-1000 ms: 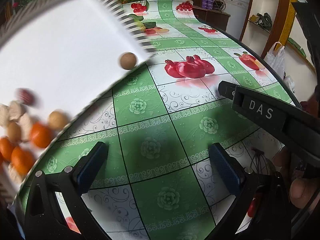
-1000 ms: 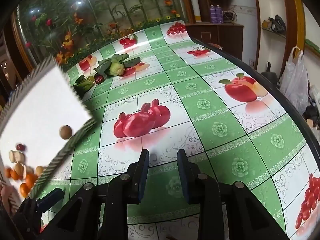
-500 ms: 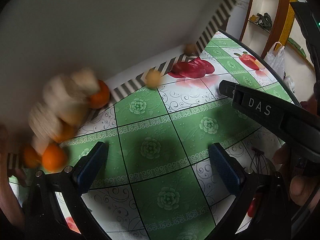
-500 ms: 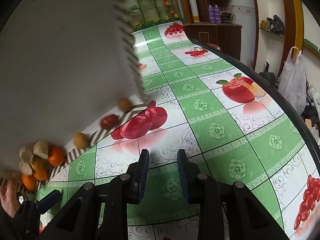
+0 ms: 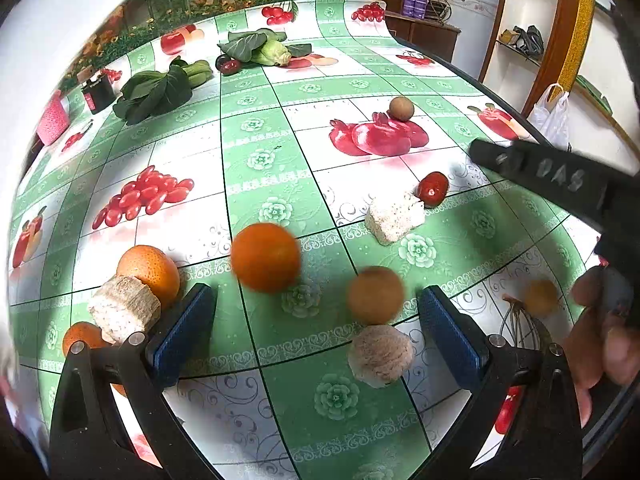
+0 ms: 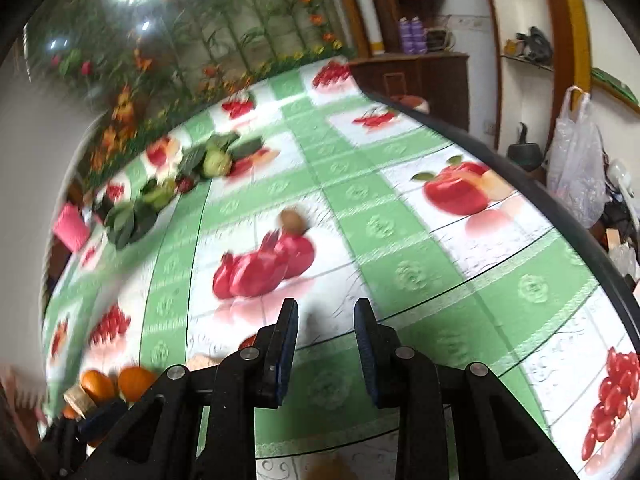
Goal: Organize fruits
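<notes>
Loose fruit lies scattered on the table in the left wrist view: a blurred orange [image 5: 265,257], a second orange [image 5: 149,269], a brown round fruit [image 5: 375,294], a far brown fruit [image 5: 401,109], a red date [image 5: 433,188], and pale rough chunks [image 5: 394,217] [image 5: 124,309] [image 5: 379,355]. My left gripper [image 5: 316,326] is open and empty, low over the table, with the fruit around its fingers. My right gripper [image 6: 326,334] is partly open and empty; it also shows at the right of the left wrist view [image 5: 560,180]. The right wrist view is blurred.
Leafy greens [image 5: 160,90] and a cabbage [image 5: 264,50] lie at the far side. A pink basket [image 5: 51,120] and a dark box [image 5: 98,94] stand at the far left. The table's right edge [image 5: 516,112] curves close by. A white bag [image 6: 576,160] hangs beyond it.
The white tray that was tipped over the table is gone from view. The fruit has spilled from it and now lies or rolls on the tablecloth. The right gripper view has shifted.
</notes>
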`<state>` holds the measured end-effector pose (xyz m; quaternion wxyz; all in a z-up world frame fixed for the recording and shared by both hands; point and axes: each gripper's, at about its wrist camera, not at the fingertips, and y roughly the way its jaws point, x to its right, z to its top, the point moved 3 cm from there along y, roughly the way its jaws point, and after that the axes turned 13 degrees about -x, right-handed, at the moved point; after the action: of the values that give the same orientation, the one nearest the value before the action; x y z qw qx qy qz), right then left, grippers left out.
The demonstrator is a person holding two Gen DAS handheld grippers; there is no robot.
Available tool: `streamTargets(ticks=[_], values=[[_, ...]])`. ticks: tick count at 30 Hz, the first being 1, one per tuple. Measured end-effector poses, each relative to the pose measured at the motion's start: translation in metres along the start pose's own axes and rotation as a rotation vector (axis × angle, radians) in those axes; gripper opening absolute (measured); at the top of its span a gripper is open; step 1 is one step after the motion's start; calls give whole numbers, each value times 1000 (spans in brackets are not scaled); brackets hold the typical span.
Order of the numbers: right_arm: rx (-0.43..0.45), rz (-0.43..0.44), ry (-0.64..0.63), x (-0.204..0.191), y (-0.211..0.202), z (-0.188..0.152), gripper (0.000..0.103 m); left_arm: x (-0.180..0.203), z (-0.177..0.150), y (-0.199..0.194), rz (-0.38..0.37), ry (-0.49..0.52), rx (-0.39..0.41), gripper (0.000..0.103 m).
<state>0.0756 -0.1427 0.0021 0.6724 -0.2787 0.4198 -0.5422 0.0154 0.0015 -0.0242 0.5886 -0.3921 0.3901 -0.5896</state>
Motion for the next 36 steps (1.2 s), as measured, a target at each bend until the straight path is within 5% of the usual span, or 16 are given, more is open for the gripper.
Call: streamTargets(ticks=[9, 20, 30, 36], values=[[43, 19, 144, 28, -13, 5, 28, 0, 0, 0, 0, 0, 0, 103], [199, 189, 68, 30, -68, -10, 28, 0, 0, 0, 0, 0, 0, 103], [112, 120, -75, 53, -93, -56, 28, 0, 0, 0, 0, 0, 0, 103], [93, 259, 29, 63, -91, -73, 28, 0, 0, 0, 0, 0, 0, 103]])
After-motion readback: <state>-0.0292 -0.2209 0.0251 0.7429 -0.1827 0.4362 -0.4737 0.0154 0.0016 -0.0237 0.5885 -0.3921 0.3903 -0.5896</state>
